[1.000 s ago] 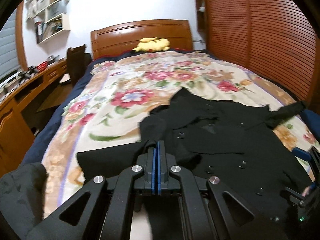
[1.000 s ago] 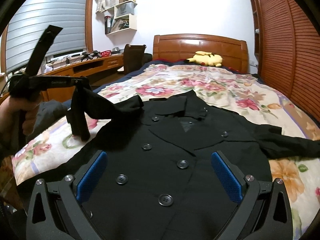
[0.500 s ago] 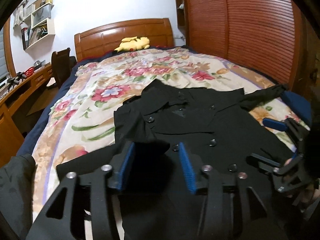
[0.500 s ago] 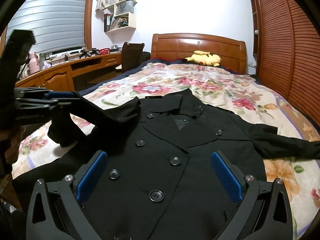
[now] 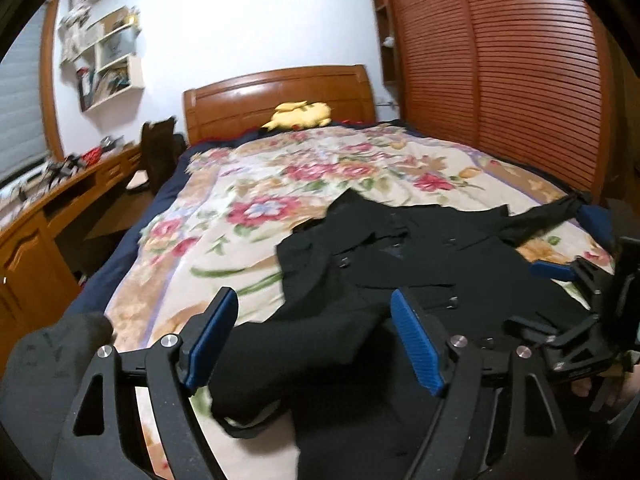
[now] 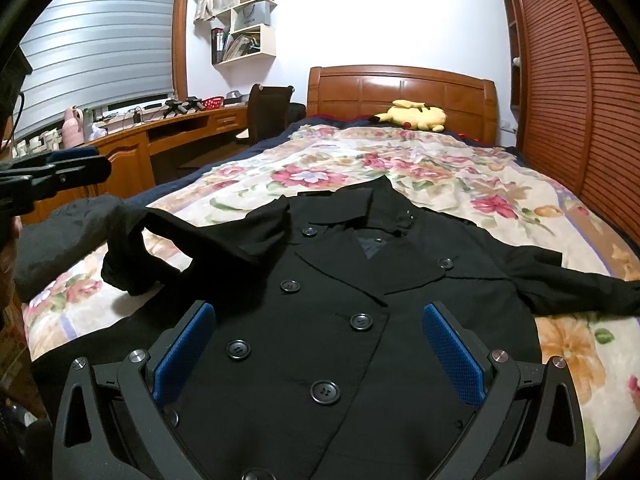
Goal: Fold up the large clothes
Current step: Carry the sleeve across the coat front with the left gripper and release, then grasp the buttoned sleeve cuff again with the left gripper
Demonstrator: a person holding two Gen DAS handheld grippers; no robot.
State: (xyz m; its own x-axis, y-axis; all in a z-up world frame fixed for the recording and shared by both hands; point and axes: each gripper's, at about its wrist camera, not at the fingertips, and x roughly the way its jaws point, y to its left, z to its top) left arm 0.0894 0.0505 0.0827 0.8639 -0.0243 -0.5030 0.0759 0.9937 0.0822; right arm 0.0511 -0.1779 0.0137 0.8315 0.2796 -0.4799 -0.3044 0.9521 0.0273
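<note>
Floral bedspread (image 6: 440,168): black coat (image 6: 340,288) flat beneath both spread claws (image 6: 318,354).

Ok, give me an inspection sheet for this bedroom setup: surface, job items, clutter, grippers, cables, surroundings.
Surface: bed with a floral blanket.
Job's things: black coat lying front up, buttoned; one sleeve bunched at the left, the other sleeve stretched right.
Clutter: yellow plush toy by the headboard; dark cloth at the bed's left edge.
Grippers: left gripper open, empty; right gripper open above the coat.
Cables: some on the desk, unclear.
Surroundings: chair, shelves, louvred wardrobe doors.
</note>
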